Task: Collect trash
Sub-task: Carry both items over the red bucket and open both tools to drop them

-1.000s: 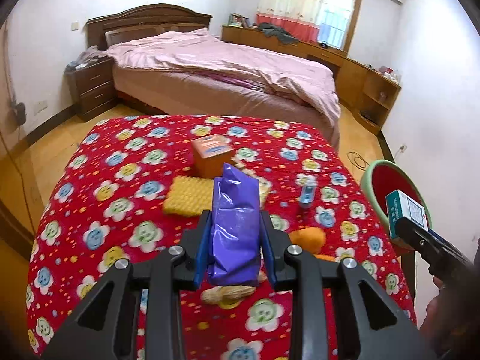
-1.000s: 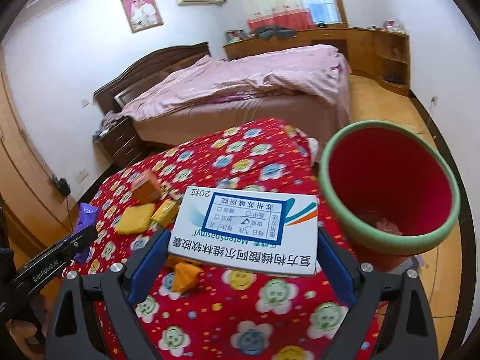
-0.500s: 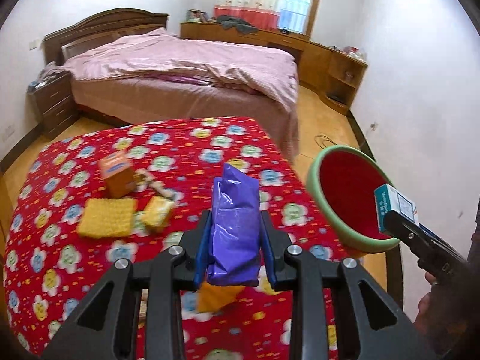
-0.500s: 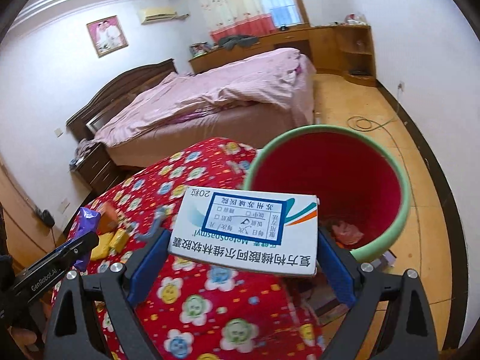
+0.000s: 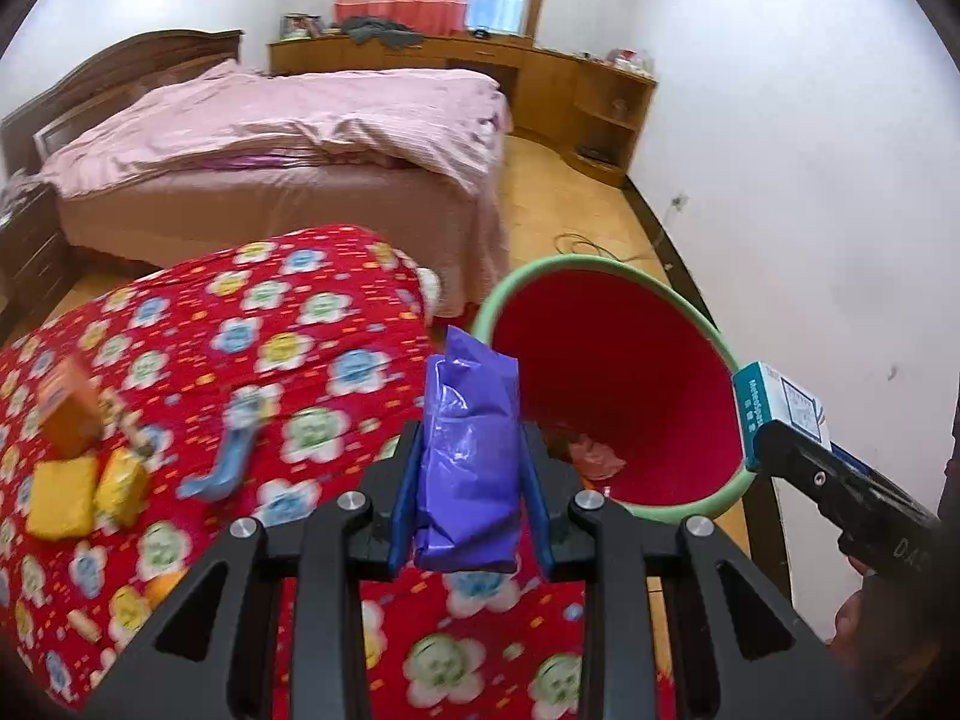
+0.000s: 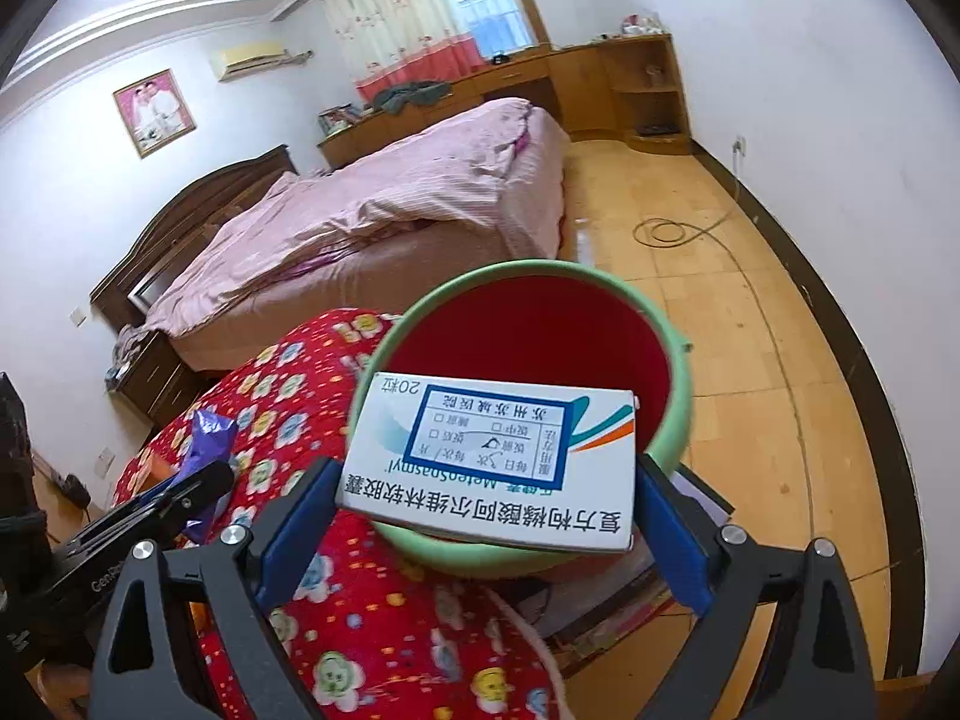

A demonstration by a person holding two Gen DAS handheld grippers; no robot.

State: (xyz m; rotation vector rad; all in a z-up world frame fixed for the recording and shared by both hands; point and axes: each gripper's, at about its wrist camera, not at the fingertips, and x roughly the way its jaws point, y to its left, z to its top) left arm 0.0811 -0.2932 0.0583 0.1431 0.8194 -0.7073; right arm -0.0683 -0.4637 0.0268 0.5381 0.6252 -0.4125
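Purple wrapper [image 5: 468, 450] stood clamped upright between the blue fingers [image 5: 403, 495] of the left gripper [image 5: 469, 498], its crumpled top rising above their tips. Just beyond and to the right of those fingers gaped the bin [image 5: 600, 267], red inside with a green rim, with some reddish scraps lying at its bottom. Left of the fingers, on the counter [image 5: 312, 306] under its red flowered cloth, lay an orange box [image 5: 67, 414], two yellow pieces [image 5: 60, 498] and a blue strip [image 5: 231, 453], all blurred. Far to the right of the left fingers, the right gripper [image 5: 774, 426] showed from the side, gripping the end of a white medicine box [image 5: 780, 405] near the bin's rim.

From the right wrist camera, the right gripper [image 6: 489, 495] had its fingers [image 6: 300, 516] spread wide and pressed on the two short ends of the medicine box [image 6: 489, 462], which lay flat with its printed face up. Directly past the fingertips, partly covered by the box, was the bin [image 6: 675, 396], standing on the floor against the counter's edge. Off to the left of these fingers the left gripper [image 6: 192, 489] appeared with the purple wrapper [image 6: 207, 438] in it. A bed [image 6: 390, 204] with pink covers stood well beyond the bin.
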